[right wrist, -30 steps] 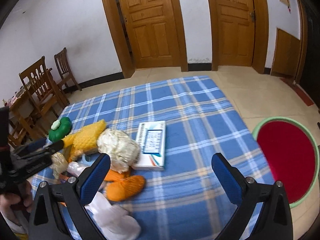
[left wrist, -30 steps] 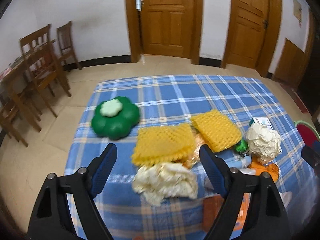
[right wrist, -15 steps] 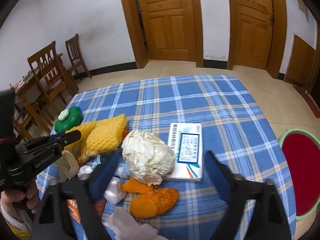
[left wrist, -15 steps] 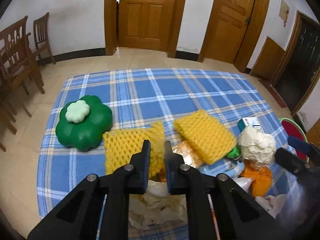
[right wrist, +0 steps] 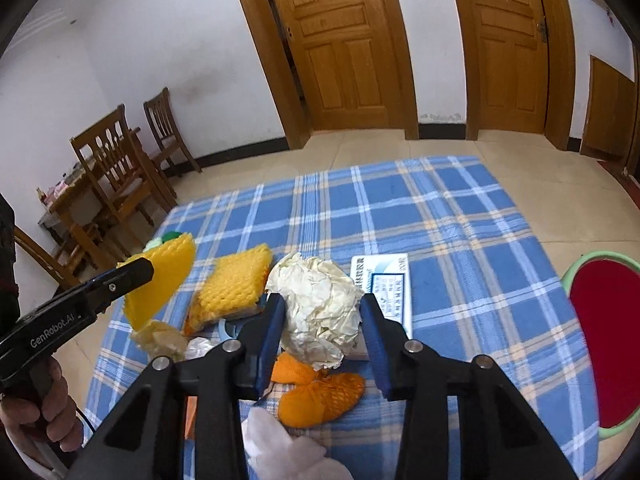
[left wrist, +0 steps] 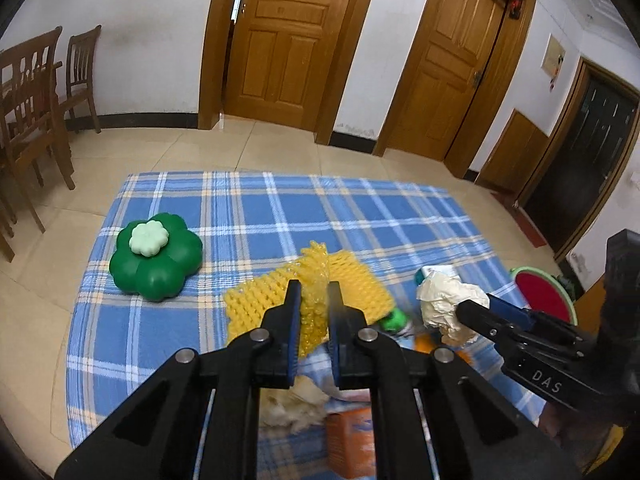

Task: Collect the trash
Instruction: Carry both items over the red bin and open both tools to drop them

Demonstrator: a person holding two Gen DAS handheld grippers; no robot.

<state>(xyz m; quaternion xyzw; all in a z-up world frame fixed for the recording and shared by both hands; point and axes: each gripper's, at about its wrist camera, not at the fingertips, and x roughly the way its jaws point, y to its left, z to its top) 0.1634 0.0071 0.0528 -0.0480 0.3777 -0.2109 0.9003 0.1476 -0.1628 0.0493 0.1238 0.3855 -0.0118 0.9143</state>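
The left hand-held gripper point(left wrist: 313, 292) is squeezed shut on a yellow foam fruit net point(left wrist: 316, 280), which hangs from it just above the blue plaid cloth point(right wrist: 420, 208) on the tabletop. The right hand-held gripper point(right wrist: 323, 316) is closing, and the crumpled cream paper ball point(right wrist: 316, 308) sits between its blue pads point(right wrist: 272, 332), which do not look pressed in yet. To do this step well, I think the right one should close gently on the middle of the ball, so the soft paper does not slip out, and the left one should keep its squeeze on the net. Around them lies more trash: an orange foam net point(right wrist: 320, 396), white tissue point(right wrist: 280, 448), a second yellow foam net point(right wrist: 236, 280) and a flat medicine box point(right wrist: 384, 280) just behind the paper ball. Farther off sits a green flower-shaped container point(left wrist: 156, 256) with its pale lid on (what is inside is hidden). Off the right edge of the tabletop is a green-rimmed round thing with a red middle point(right wrist: 604, 344); I cannot tell if it is a bin.
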